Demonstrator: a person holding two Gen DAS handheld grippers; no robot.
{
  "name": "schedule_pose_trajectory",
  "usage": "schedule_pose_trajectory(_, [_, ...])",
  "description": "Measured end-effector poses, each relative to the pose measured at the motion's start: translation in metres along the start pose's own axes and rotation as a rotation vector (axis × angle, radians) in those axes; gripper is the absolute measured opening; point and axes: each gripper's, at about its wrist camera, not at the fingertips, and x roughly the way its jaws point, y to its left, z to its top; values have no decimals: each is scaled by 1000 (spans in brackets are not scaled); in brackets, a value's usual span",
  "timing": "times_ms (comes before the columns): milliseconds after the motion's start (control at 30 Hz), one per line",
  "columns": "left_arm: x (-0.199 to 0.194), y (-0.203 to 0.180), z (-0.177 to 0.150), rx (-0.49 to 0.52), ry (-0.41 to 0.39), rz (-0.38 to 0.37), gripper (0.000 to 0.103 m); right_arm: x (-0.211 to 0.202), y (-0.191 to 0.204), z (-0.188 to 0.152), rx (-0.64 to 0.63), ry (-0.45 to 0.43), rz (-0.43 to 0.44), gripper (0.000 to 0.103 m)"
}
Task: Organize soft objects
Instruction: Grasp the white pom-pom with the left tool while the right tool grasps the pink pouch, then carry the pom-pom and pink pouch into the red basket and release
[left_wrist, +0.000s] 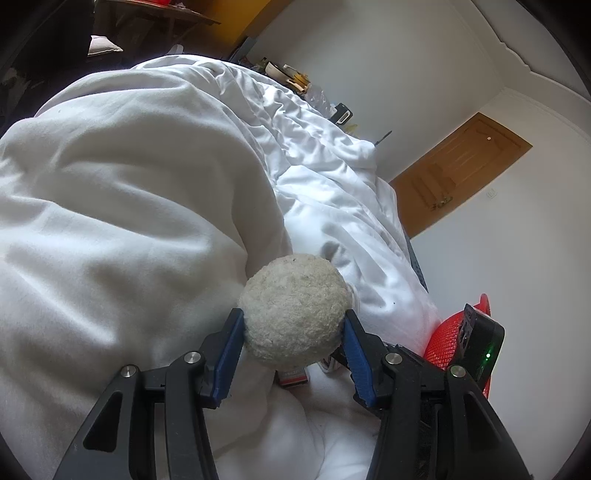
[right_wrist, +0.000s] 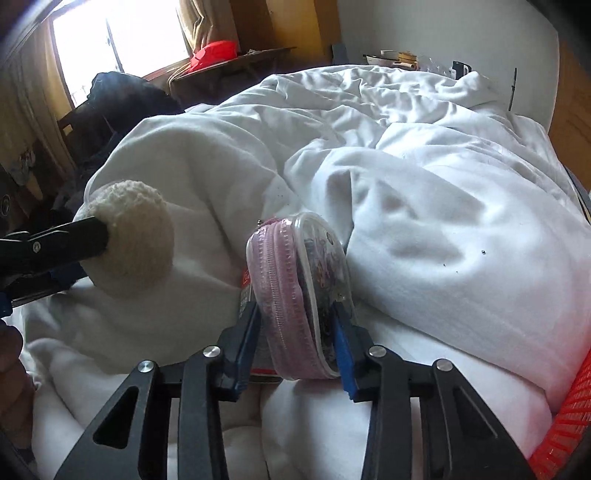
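Observation:
My left gripper (left_wrist: 293, 319) is shut on a cream woolly ball (left_wrist: 293, 310), held above the white duvet (left_wrist: 129, 184). The ball also shows in the right wrist view (right_wrist: 133, 240), at the left, with the left gripper's black arm reaching in. My right gripper (right_wrist: 297, 314) is shut on a round pink zip pouch (right_wrist: 295, 295) with a clear side showing small coloured items. It holds the pouch upright just above the bedding (right_wrist: 424, 221). A red-and-white label shows behind the pouch.
A red mesh basket (left_wrist: 447, 339) sits at the bed's right edge, also in the right wrist view (right_wrist: 565, 417). Cluttered items (right_wrist: 406, 57) lie beyond the bed's far end. A wooden door (left_wrist: 454, 173) and a dark table with a red object (right_wrist: 218, 51) stand beyond.

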Motion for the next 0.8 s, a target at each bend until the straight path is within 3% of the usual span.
schedule_pose_trajectory(133, [-2, 1, 0, 1, -8, 0, 55, -8, 6, 1, -9, -32, -40, 28])
schedule_pose_trajectory(267, [-10, 1, 1, -17, -24, -17, 55, -39, 15, 4, -15, -119, -25, 26])
schedule_pose_trajectory(467, [-27, -12, 0, -43, -23, -112, 55, -106, 14, 4, 89, -236, 23, 26])
schedule_pose_trajectory(600, [-38, -41, -4, -12, -8, -169, 55, -159, 27, -2, 86, -251, 92, 26])
schedule_pose_trajectory(800, [-42, -103, -19, 66, 88, -265, 55, -240, 7, -28, 32, -249, 6, 26])
